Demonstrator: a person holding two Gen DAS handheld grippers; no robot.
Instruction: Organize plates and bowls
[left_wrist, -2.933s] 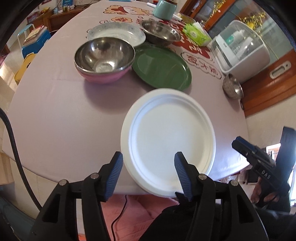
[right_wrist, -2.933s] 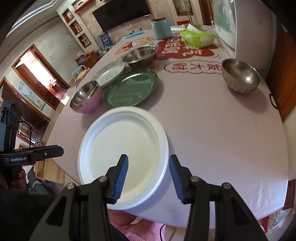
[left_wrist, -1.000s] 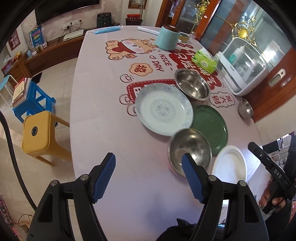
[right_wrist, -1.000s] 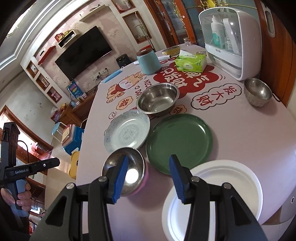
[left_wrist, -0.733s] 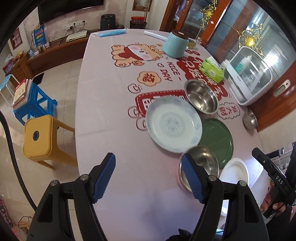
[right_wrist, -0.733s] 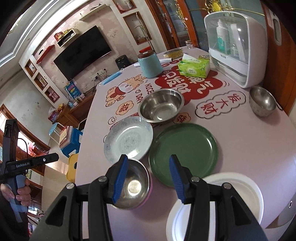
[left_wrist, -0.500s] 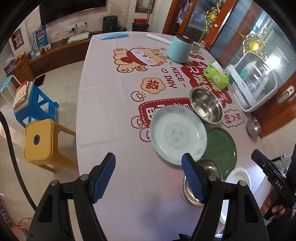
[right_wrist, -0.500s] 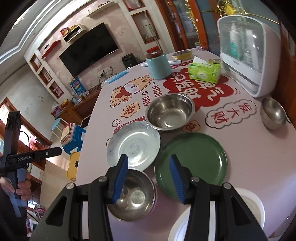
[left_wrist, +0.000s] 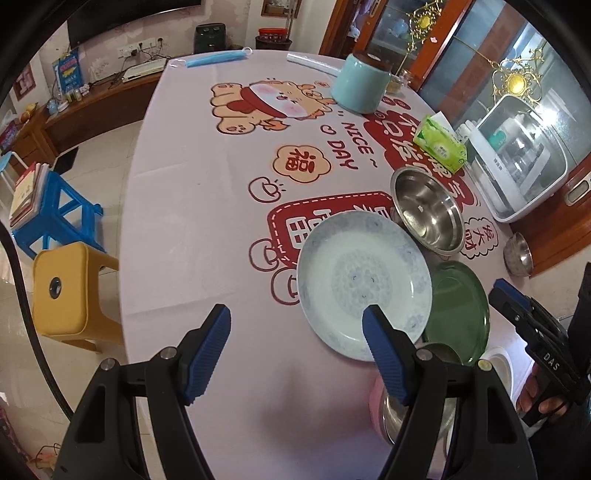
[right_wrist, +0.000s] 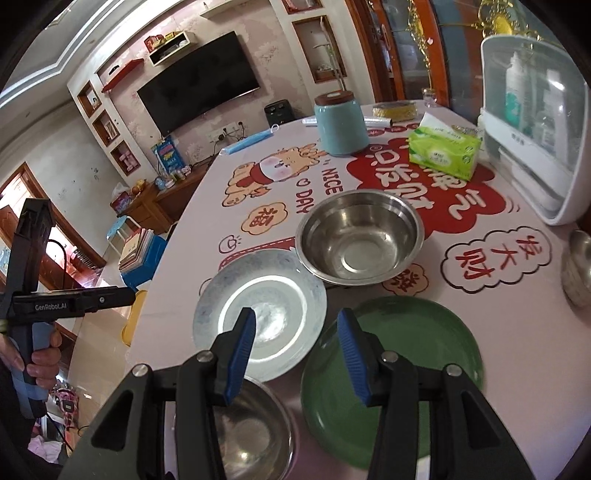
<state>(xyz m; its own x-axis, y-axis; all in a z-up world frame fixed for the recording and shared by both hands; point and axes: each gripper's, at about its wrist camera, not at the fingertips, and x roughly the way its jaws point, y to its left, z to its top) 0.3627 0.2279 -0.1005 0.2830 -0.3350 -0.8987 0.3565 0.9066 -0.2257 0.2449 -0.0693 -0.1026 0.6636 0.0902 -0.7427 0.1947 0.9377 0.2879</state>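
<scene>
A pale blue patterned plate (right_wrist: 260, 314) lies on the printed tablecloth (left_wrist: 207, 206), glossy with a bright ring of glare. Just behind it stands a large steel bowl (right_wrist: 360, 238), empty and upright. To the right lies a flat green plate (right_wrist: 413, 354), its rim just beside the patterned plate. A pink-sided steel bowl (right_wrist: 251, 428) sits nearest, under the right gripper (right_wrist: 297, 350). That gripper hangs above the seam between the two plates, jaws apart and gripping nothing. The left gripper (left_wrist: 297, 347) tilts steeply down over bare cloth, its jaws spread wide and empty, the right finger (left_wrist: 384, 354) overlapping the patterned plate's edge.
</scene>
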